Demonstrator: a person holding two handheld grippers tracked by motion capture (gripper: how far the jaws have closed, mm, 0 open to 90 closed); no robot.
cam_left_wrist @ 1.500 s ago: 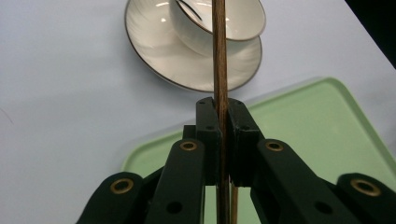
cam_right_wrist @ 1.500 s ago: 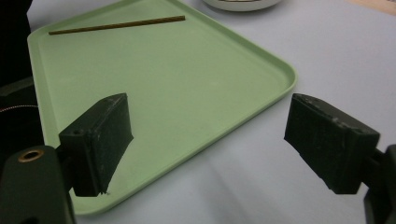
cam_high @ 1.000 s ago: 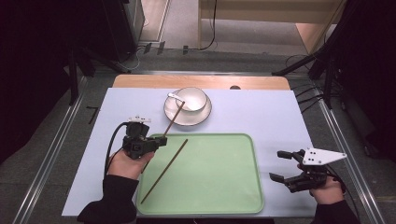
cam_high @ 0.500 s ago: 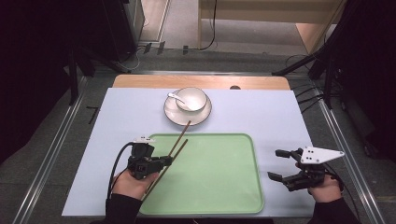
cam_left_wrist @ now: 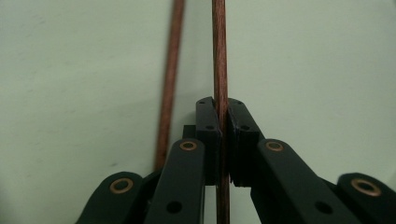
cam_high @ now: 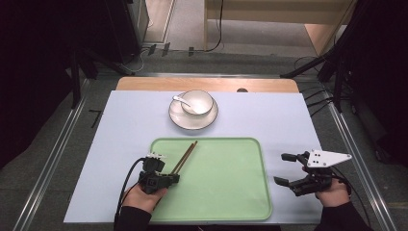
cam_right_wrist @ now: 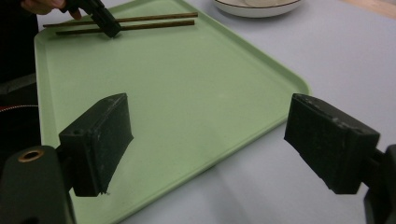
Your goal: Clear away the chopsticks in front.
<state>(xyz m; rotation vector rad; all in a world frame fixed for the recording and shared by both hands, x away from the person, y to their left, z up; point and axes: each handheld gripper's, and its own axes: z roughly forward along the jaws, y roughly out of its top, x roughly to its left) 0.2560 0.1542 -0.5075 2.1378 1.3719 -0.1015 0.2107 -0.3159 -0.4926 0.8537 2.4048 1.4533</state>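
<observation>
Carried one chopstick [cam_left_wrist: 219,56] onto green tray [cam_high: 240,211], beside its mate [cam_left_wrist: 169,84] at ten o'clock. Left gripper [cam_high: 166,177] pinching it; pair probably reunited, release pending. Right gripper [cam_high: 287,169] spread, idle at four o'clock.

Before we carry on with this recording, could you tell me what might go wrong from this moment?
1. The left hand-held gripper pinches one chopstick close to one end, so most of its length sticks out; it could swing or slip when lifted or let go.
2. The second chopstick lies close beside it on the green tray and could be knocked.
3. The chopsticks' far tips sit near the tray's rim nearest the plate; a push forward might send them over it.
</observation>
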